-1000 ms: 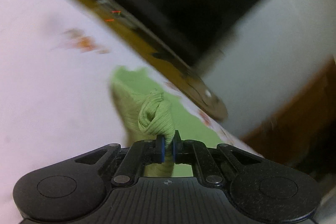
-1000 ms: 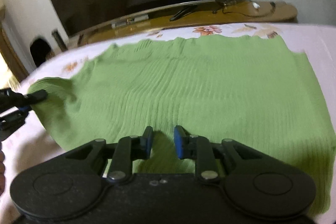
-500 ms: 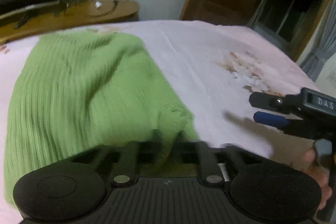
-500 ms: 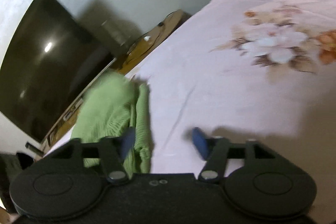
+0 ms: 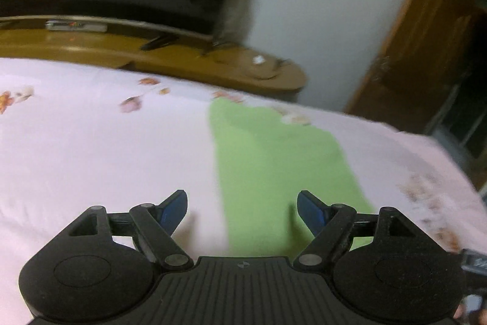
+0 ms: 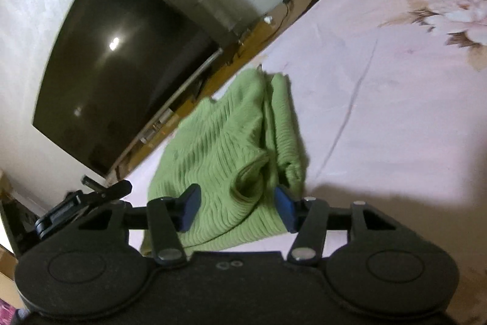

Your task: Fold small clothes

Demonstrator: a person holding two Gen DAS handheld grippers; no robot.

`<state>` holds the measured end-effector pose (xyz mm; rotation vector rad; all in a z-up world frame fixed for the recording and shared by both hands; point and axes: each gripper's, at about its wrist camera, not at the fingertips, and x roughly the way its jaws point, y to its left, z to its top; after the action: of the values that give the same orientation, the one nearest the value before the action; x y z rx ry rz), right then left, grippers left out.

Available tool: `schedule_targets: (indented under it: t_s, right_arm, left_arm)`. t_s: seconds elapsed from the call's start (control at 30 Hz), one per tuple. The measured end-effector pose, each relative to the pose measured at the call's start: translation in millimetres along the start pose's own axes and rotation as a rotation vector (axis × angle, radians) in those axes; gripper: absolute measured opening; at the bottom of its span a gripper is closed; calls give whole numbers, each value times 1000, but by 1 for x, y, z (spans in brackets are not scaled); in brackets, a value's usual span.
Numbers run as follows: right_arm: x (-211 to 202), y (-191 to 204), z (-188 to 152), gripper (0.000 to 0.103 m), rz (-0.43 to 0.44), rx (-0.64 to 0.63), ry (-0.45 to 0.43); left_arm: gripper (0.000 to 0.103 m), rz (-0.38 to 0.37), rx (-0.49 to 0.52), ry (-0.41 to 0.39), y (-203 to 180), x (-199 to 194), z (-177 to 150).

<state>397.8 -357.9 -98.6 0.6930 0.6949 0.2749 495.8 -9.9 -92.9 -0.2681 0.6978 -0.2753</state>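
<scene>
While both grippers hang spread and empty over the folded green ribbed sweater [image 6: 225, 142]
Left gripper [image 5: 242, 203], right gripper [image 6: 237, 203]: may snag loose top layer, undoing fold

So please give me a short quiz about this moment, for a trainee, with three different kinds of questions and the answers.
1. True or false: the left gripper is clamped on the green garment.
2. Multiple choice. The garment lies on: A) a wooden table, B) a pink floral sheet, C) the floor.
3. Fill in: the jaws of the right gripper stand ____.

Key: 1 false, its jaws are open; 2 B; 3 open.
</scene>
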Motion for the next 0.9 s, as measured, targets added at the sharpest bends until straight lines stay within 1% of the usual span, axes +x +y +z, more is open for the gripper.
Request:
schedule_targets:
  t_s: [0.03,0.07,0.1,0.17,0.2,0.23,0.3,0.33,0.4,0.43,0.47,0.53,0.57,0.6,0.63,0.67,0.7,0.73,0.8,0.83,0.9]
  right_arm:
    - [5,6,-1,47,1,0,15]
    - [14,8,1,46,6,-1,31]
    - [22,11,2,43,-5,-11,43]
    - [37,18,3,27,-67,-44,74]
    - [44,20,3,13,-93,-60,89]
    - [46,23,2,12,-99,-75,86]
    - [33,30,0,11,-79,-108,46]
    - [23,30,-1,11,-65,-120,27]
    - [4,28,-5,11,-83,-153,10]
    - [1,22,-8,11,-94,-149,16]
    - [3,15,-11,11,-111,-141,35]
    - [17,5,-12,13,-140,-101,73]
    - [16,4,-8,16,-131,-87,60]
    - [11,8,-4,23,-133,-103,32]
    - [4,13,0,35,-151,-132,-8]
    - [-6,19,4,37,-167,-170,-61]
    - [-11,24,12,37,-172,-206,-105]
    - [-9,29,19,35,-178,-227,-114]
    - [9,42,32,32,-191,-295,-96]
    - [20,50,37,31,-186,-345,-85]
    - [45,61,40,30,-198,-439,-45]
  left_arm:
    - [78,5,-7,22,-2,10,-1]
    - [78,14,-14,39,2,17,-3]
    - [78,18,-12,56,7,24,-3]
    - [78,42,-4,90,10,35,-9]
    - [78,37,-8,93,11,38,-11]
    - [78,28,-13,88,12,35,-12]
    - [78,-1,-7,47,8,31,-10]
    - [78,-6,1,40,4,33,-9]
    - [78,0,41,86,-3,41,-10]
    - [78,11,71,109,-7,48,-14]
    - [80,15,85,114,-9,51,-17]
    - [80,16,110,111,-12,47,-15]
    - [80,10,120,87,-12,39,-8]
    - [80,3,128,27,-11,27,-2]
    - [80,2,129,-14,-9,19,6]
    - [80,1,119,-39,-6,17,15]
    - [80,4,105,-48,-4,21,23]
    - [80,13,101,-42,-3,27,29]
    - [80,27,124,-12,-5,51,37]
    - [80,34,145,20,-6,65,37]
    - [80,81,174,77,-6,88,29]
